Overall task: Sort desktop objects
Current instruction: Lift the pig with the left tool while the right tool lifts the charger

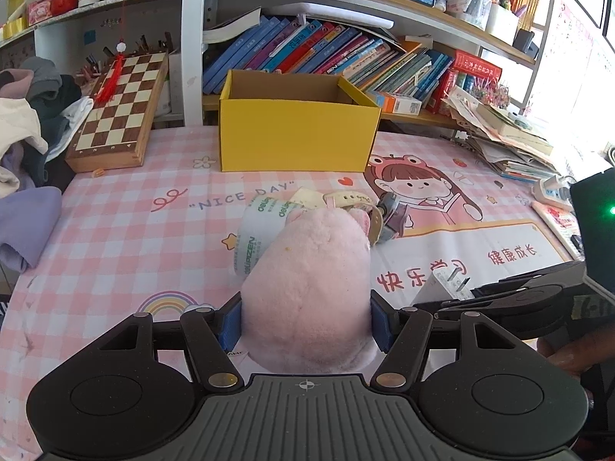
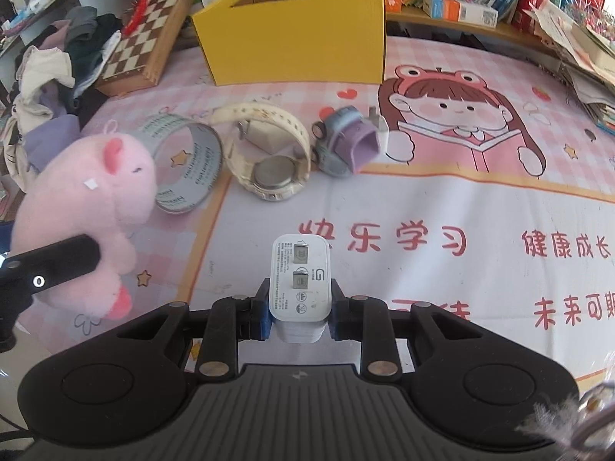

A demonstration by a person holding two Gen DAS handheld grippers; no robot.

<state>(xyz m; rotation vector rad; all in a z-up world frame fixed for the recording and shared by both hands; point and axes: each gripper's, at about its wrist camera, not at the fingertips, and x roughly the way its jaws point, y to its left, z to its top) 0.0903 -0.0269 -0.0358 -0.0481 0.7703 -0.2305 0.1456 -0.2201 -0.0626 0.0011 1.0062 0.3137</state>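
Observation:
A pink plush pig [image 1: 307, 288] fills the space between the blue pads of my left gripper [image 1: 306, 324], which is shut on it; the same plush pig [image 2: 82, 223] appears at the left of the right wrist view. My right gripper [image 2: 300, 313] is shut on a white plug charger [image 2: 300, 280], prongs facing up. On the pink mat lie a tape roll [image 2: 184, 165], a cream watch [image 2: 269, 153] and a grey-purple watch [image 2: 346, 146]. An open yellow box [image 2: 296, 30] stands behind them, also seen as the yellow box [image 1: 296, 130] in the left wrist view.
A chessboard case [image 1: 119, 103] leans at the left beside a pile of clothes [image 1: 27, 123]. Books fill the shelf [image 1: 326, 53] behind the box. Stacked papers and books [image 1: 507, 142] and a power strip [image 1: 553, 192] sit at the right.

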